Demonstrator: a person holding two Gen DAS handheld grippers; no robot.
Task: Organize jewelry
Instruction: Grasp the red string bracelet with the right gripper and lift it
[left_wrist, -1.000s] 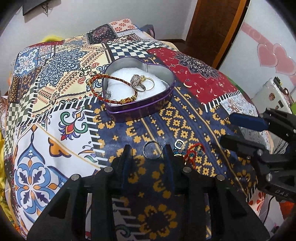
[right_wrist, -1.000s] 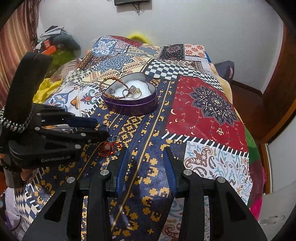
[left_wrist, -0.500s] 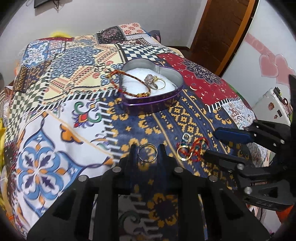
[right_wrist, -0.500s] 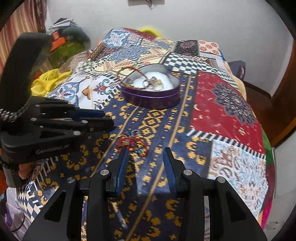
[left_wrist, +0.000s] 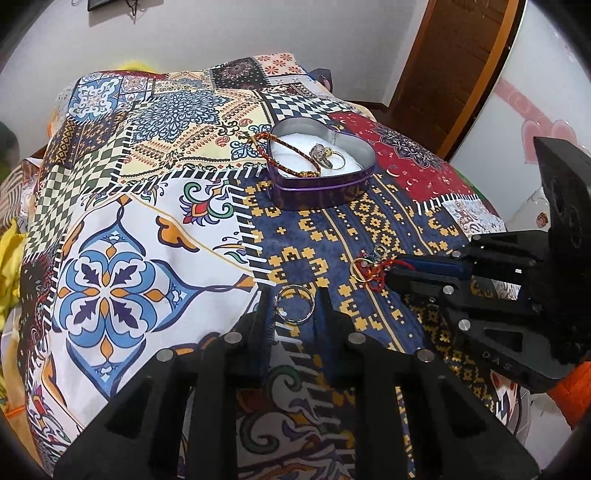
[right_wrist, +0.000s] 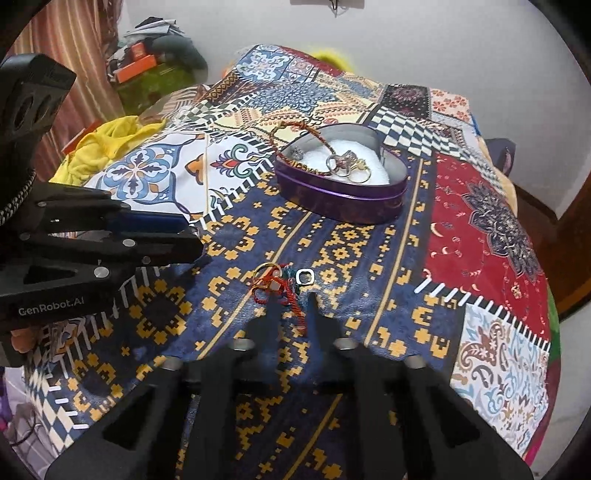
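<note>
A purple heart-shaped tin (left_wrist: 325, 192) (right_wrist: 343, 199) sits on the patterned bedspread; it holds rings (left_wrist: 325, 155) on white padding, and a red-gold bracelet (left_wrist: 284, 155) hangs over its rim. My left gripper (left_wrist: 294, 295) has its fingers on both sides of a silver ring (left_wrist: 294, 304) lying on the cloth, jaws narrowed around it. My right gripper (right_wrist: 290, 299) is narrowly open over a red thread (right_wrist: 277, 291) tangled with a gold ring (right_wrist: 263, 271) and a small square ring (right_wrist: 304, 277). That cluster also shows in the left wrist view (left_wrist: 369, 267).
The patchwork bedspread (left_wrist: 147, 221) drops off at its edges. Yellow cloth (right_wrist: 96, 147) and clutter lie at the far left of the bed. A brown door (left_wrist: 454, 66) and a white wall stand behind.
Both grippers moved forward and down. The left fingers narrowed around the silver ring. The right fingers narrowed and reached the red thread cluster.
</note>
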